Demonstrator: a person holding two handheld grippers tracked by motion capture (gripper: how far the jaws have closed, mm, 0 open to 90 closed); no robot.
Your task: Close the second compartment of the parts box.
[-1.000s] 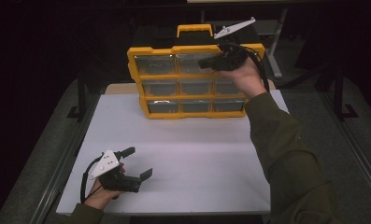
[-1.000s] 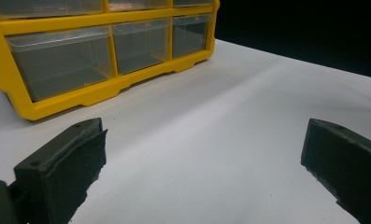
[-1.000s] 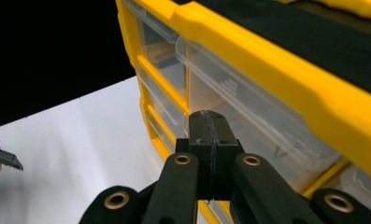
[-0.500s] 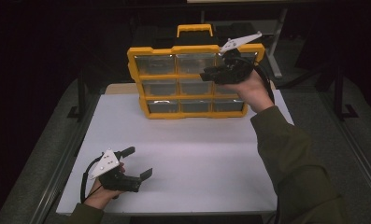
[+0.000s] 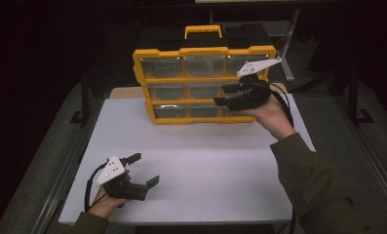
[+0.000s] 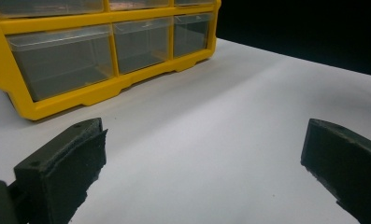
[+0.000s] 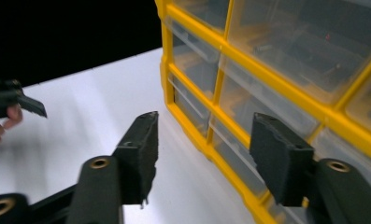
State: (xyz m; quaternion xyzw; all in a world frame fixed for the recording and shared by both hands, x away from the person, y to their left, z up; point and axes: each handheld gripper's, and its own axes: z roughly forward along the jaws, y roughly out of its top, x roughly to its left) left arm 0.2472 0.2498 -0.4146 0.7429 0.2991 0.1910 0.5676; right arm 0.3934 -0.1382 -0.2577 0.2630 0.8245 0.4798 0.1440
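Observation:
A yellow drawer cabinet (image 5: 201,51) with clear plastic drawers stands upright at the far side of the white table (image 5: 205,165). My right gripper (image 5: 222,95) hovers in front of its right-hand drawers, level with the middle row. Its jaws have just been opening and nothing is between them. In the right gripper view the open gripper (image 7: 204,149) faces the cabinet (image 7: 267,74) at a slant, close to a lower drawer front. My left gripper (image 5: 145,169) rests at the table's near left, open and empty. In the left gripper view, the gripper (image 6: 202,154) looks across bare table toward the cabinet (image 6: 103,88).
A yellow carry handle (image 5: 203,31) tops the cabinet. Metal rails (image 5: 64,165) run along the table's left side and the room around is dark. The other hand's gripper (image 7: 24,102) shows far off in the right gripper view.
My right gripper has come down from the cabinet's top right corner to in front of its middle-right drawers, and its jaws have opened. The left gripper has kept still.

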